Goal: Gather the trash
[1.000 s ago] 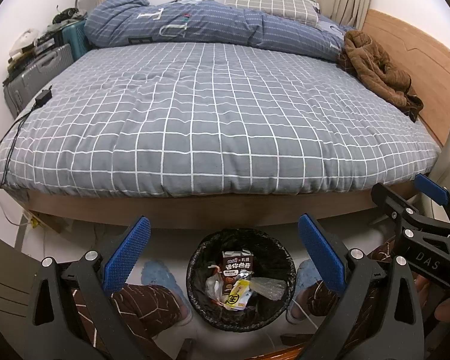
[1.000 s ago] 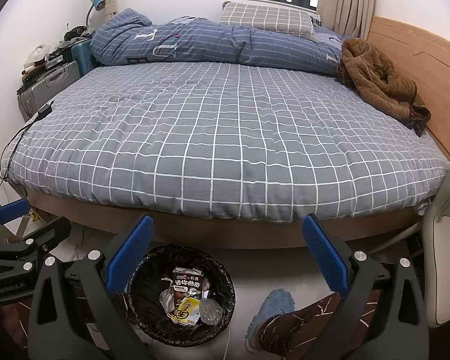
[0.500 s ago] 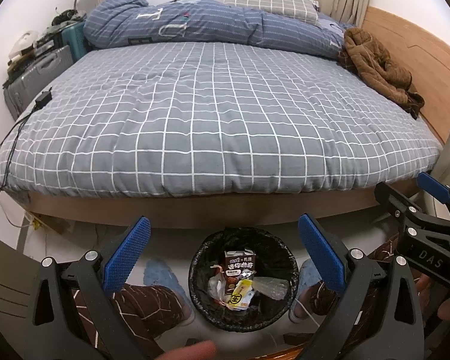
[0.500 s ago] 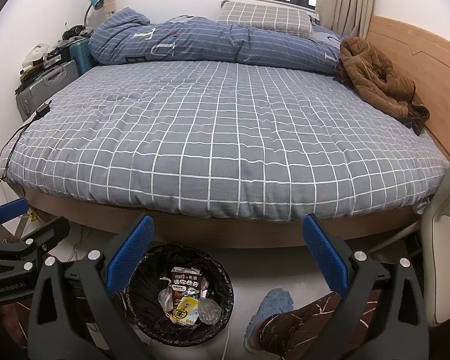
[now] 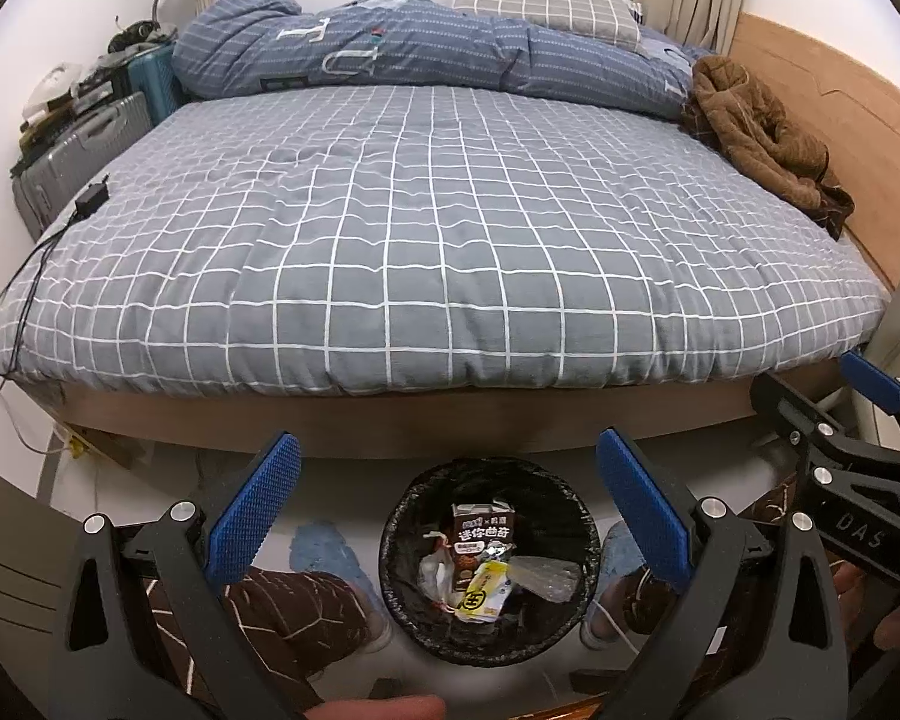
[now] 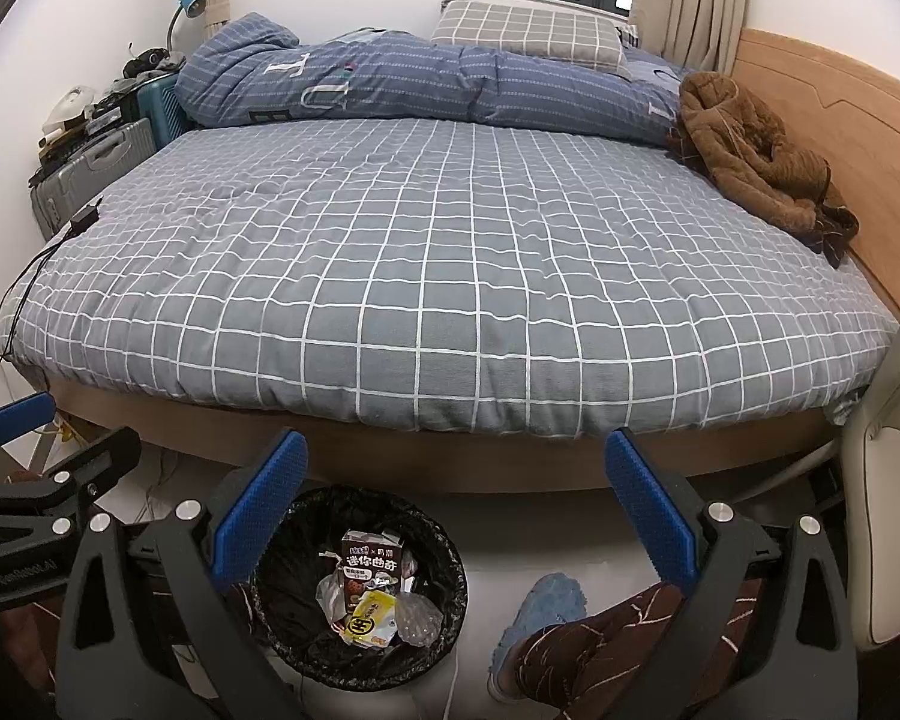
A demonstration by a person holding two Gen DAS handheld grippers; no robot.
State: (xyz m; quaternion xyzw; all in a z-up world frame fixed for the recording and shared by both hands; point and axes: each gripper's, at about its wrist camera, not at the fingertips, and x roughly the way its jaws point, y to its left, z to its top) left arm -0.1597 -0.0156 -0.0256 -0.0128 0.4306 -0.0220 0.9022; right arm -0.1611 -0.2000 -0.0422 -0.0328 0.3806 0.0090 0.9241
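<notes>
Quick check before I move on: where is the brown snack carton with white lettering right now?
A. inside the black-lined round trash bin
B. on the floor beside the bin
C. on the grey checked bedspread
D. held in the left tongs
A: the brown snack carton stands among wrappers inside the black-lined round trash bin, and both the left tongs and right tongs are open and empty.

Left gripper (image 5: pixel 447 516) and right gripper (image 6: pixel 456 510) held side by side, level, both with blue-padded jaws spread wide and empty; person's legs (image 5: pixel 288 612) in brown patterned trousers below, blue-slippered feet (image 6: pixel 540 606) planted.
</notes>
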